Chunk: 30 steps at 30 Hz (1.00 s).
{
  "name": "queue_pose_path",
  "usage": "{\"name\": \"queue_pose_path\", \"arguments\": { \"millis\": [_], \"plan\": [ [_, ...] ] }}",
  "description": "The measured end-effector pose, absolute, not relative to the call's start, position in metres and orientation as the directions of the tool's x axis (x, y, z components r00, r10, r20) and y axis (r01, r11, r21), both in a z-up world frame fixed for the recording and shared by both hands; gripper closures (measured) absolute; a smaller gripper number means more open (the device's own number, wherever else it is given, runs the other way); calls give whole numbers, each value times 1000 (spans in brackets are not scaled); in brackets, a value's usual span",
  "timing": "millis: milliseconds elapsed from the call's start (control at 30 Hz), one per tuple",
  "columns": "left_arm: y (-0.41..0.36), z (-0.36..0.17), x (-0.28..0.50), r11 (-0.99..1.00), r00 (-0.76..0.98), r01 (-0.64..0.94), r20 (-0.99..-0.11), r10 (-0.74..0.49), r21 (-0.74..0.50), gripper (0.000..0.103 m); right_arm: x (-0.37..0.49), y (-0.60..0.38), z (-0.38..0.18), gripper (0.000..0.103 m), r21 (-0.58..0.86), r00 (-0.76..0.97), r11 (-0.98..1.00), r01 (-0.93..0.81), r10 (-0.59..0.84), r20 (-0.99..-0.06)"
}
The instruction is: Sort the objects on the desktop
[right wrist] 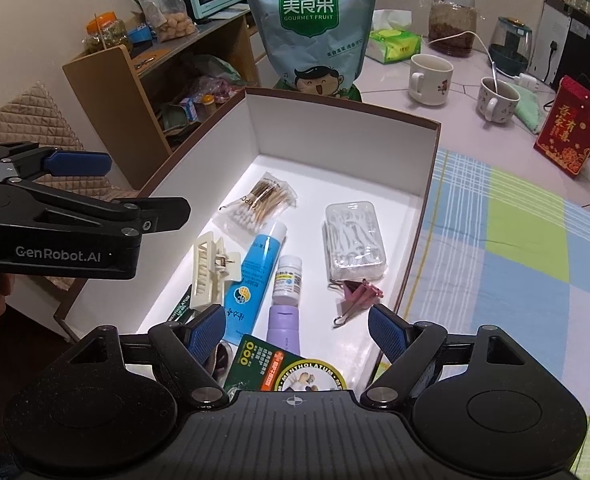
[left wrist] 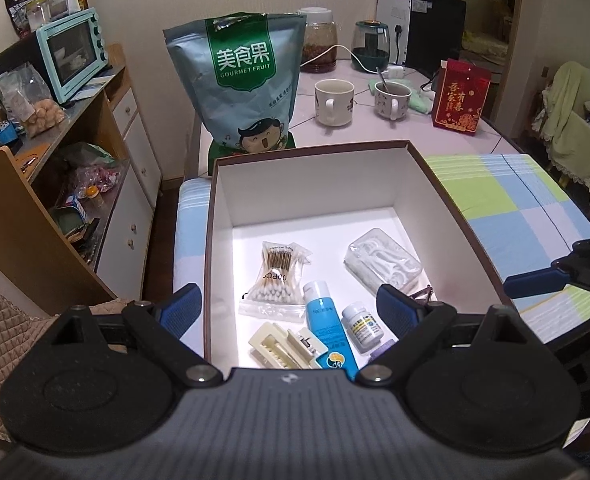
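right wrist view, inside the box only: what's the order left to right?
Hair clip → blue tube → pill bottle → floss pick case. Swab bag and binder clips left out: they overlap others in x.

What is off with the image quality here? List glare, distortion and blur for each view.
Left wrist view: the white floor of the box is blown out by glare near the cotton swabs; fisheye bends the table edge; dark vignette in the corners. Right wrist view: the same washed-out floor around the blue tube; the box walls curve; the green packet nearest the lens looks soft.
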<state>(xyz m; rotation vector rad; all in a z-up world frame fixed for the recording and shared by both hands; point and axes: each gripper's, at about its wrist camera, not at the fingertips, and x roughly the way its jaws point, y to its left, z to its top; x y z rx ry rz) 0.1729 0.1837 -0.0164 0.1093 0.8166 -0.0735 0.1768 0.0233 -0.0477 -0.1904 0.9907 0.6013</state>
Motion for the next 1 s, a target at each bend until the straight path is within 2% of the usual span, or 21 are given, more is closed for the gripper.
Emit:
{"name": "queue_pose_path", "arguments": {
  "millis": [33, 67, 100, 533, 1000],
  "plan": [
    [182, -16, 171, 991, 685, 106, -728, -13, 82, 11, 175, 23, -47, 21, 115, 403, 823, -556, 388, -829],
    [181, -15, 170, 990, 688, 104, -726, -3, 94, 10, 173, 22, -46, 8, 115, 402, 824, -555, 387, -830],
    [180, -14, 169, 989, 690, 102, -724, 4, 103, 11, 172, 21, -46, 0, 112, 404, 826, -552, 382, -831],
    [171, -13, 152, 988, 666, 73, -744, 52, 134, 11, 157, 8, -37, 0, 107, 417, 819, -564, 394, -819],
    [156, -20, 128, 990, 650, 73, -758, 43, 119, 11, 145, -12, -43, 0, 103, 390, 800, -591, 395, -832]
  ]
}}
